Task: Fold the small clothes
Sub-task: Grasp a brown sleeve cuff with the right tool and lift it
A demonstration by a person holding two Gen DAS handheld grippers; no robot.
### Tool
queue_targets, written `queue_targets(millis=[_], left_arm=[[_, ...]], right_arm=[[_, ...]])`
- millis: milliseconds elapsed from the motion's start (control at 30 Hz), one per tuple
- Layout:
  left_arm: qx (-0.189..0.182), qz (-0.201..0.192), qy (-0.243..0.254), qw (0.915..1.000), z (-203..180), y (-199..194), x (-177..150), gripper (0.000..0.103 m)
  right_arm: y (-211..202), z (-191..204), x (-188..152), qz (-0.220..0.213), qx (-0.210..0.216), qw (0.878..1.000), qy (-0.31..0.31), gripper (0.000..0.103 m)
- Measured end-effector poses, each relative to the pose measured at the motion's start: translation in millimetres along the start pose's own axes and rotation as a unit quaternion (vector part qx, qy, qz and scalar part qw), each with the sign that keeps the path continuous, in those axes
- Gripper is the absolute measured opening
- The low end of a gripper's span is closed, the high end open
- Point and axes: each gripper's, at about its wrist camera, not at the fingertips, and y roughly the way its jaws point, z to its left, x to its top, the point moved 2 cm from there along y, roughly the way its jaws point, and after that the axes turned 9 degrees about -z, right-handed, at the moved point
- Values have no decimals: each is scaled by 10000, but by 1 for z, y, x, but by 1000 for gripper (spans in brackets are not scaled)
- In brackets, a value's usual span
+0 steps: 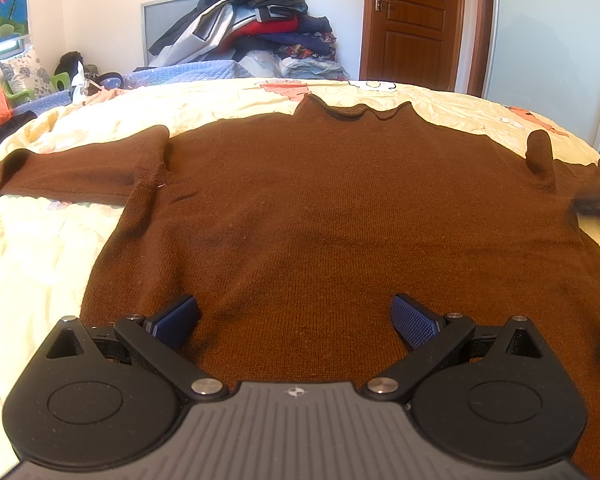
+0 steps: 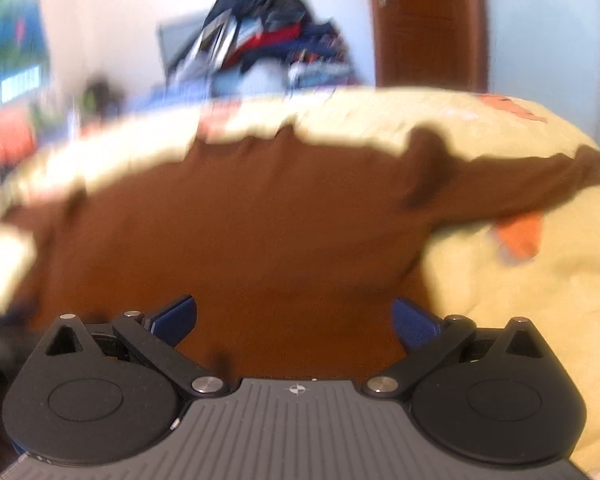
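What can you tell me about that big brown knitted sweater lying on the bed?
The brown knitted sweater lies spread flat and unfolded on a pale yellow patterned bedspread, collar at the far side, hem nearest the cameras. It looks like a fine, soft knit. Both long sleeves stretch outward, and a small fold of fabric stands up near one shoulder. Nothing grips it: the left gripper and right gripper hover open above its hem.

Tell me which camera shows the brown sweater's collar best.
The left wrist view: the collar is sharp there, its wavy rolled edge clear against the pale bedspread. The right wrist view is motion-blurred, so the collar is only a smeared brown edge.
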Motion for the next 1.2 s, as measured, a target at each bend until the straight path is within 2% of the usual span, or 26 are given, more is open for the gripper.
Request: queue_targets(millis=[67, 167, 200, 267, 367, 400, 433, 500, 633, 700, 800, 867, 900, 933, 967, 1000, 1100, 1133, 1200], left_arm=[[4, 5, 11, 10000, -1, 1, 0, 103], [5, 5, 12, 10000, -1, 1, 0, 103], [5, 5, 11, 10000, -1, 1, 0, 103], [6, 4, 11, 10000, -1, 1, 0, 103], [6, 5, 11, 10000, -1, 1, 0, 103], [6, 5, 12, 10000, -1, 1, 0, 103], [7, 5, 12, 10000, -1, 1, 0, 103], [10, 4, 13, 10000, -1, 1, 0, 103], [13, 4, 10, 10000, -1, 1, 0, 103], [14, 4, 10, 10000, -1, 1, 0, 103], [10, 4, 10, 10000, -1, 1, 0, 103], [6, 5, 10, 10000, -1, 1, 0, 103], [7, 4, 10, 10000, -1, 1, 0, 103], [5, 4, 8, 10000, -1, 1, 0, 103], [8, 4, 12, 10000, -1, 1, 0, 103], [7, 4, 10, 10000, -1, 1, 0, 103], [2, 2, 2, 10000, -1, 1, 0, 103], [-2, 1, -5, 10000, 0, 2, 0, 103], [-10, -2, -28, 10000, 0, 2, 1, 103]], right_arm=[[-8, -41, 30, -337, 48, 9981, 518, 103], [-10, -125, 75, -642, -185, 9876, 1423, 103], [-7, -159, 86, -701, -295, 9806, 1809, 103], [1, -228, 101, -840, -569, 9589, 2649, 101], [13, -321, 107, -1074, -956, 9154, 3759, 80], [17, -347, 105, -1122, -1091, 9007, 4053, 67], [22, -364, 102, -1140, -1171, 8902, 4252, 56], [34, -389, 94, -1136, -1243, 8776, 4489, 52], [64, -403, 85, -921, -1613, 8808, 4356, 51], [70, -411, 84, -964, -1781, 8789, 4319, 45], [70, -424, 86, -1203, -1690, 8663, 4544, 45], [76, -429, 87, -1293, -1633, 8628, 4607, 43], [81, -430, 88, -1313, -1631, 8629, 4600, 38], [85, -430, 89, -1290, -1644, 8649, 4563, 31], [88, -429, 90, -1201, -1692, 8678, 4515, 15], [90, -428, 90, -1078, -1793, 8701, 4463, 12], [77, -414, 96, -1361, -1820, 8743, 4288, 12], [69, -405, 102, -1486, -1797, 8790, 4159, 12], [50, -379, 118, -1724, -1733, 8964, 3698, 12]])
